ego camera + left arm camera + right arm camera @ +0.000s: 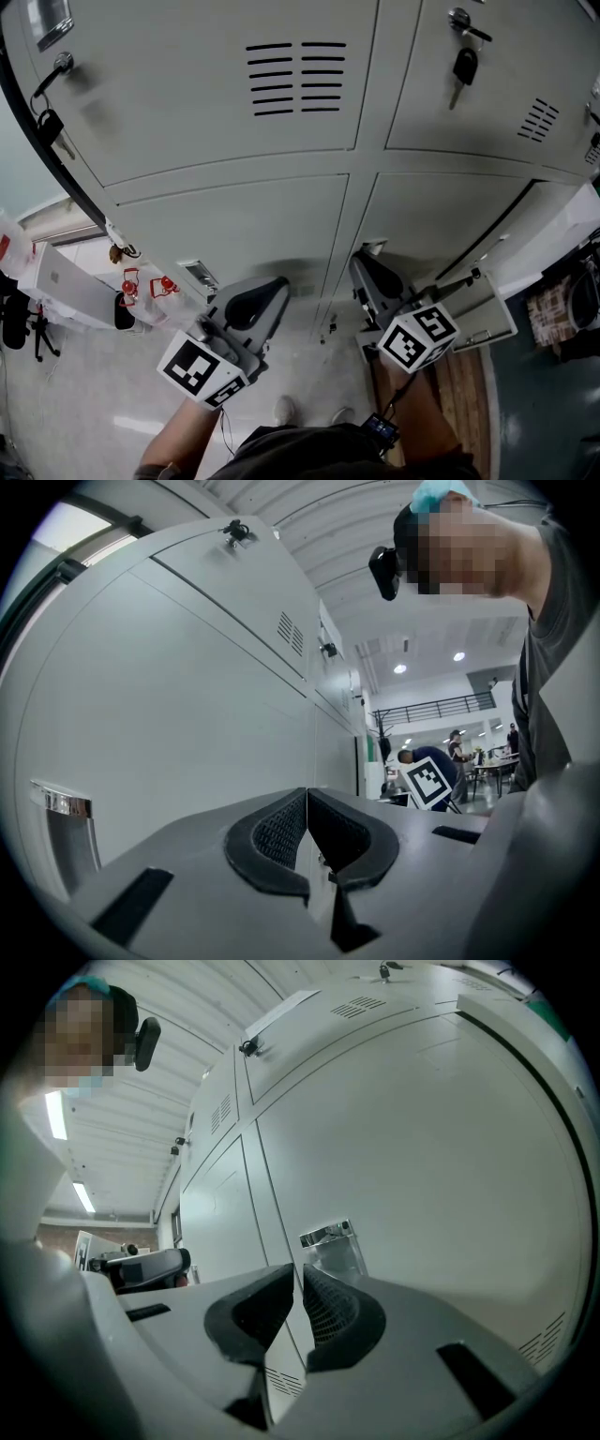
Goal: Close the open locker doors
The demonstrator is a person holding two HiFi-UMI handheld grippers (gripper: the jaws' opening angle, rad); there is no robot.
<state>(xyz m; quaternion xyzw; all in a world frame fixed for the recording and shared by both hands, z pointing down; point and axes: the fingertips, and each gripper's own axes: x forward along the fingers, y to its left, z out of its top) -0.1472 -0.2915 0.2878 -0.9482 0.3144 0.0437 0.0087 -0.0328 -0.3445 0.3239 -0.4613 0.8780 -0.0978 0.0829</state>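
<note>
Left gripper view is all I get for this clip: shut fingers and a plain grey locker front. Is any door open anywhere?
Observer: Yes. In the head view a white door stands swung out at the bottom right of the lockers.
Operator: Which gripper is nearer to it?
Observer: The right gripper. The left gripper sits in front of the lower left door.
Operator: Is the right one holding anything?
Observer: No. The right gripper view shows its fingers almost together with nothing between them, pointing along a closed door with a chrome handle.
</note>
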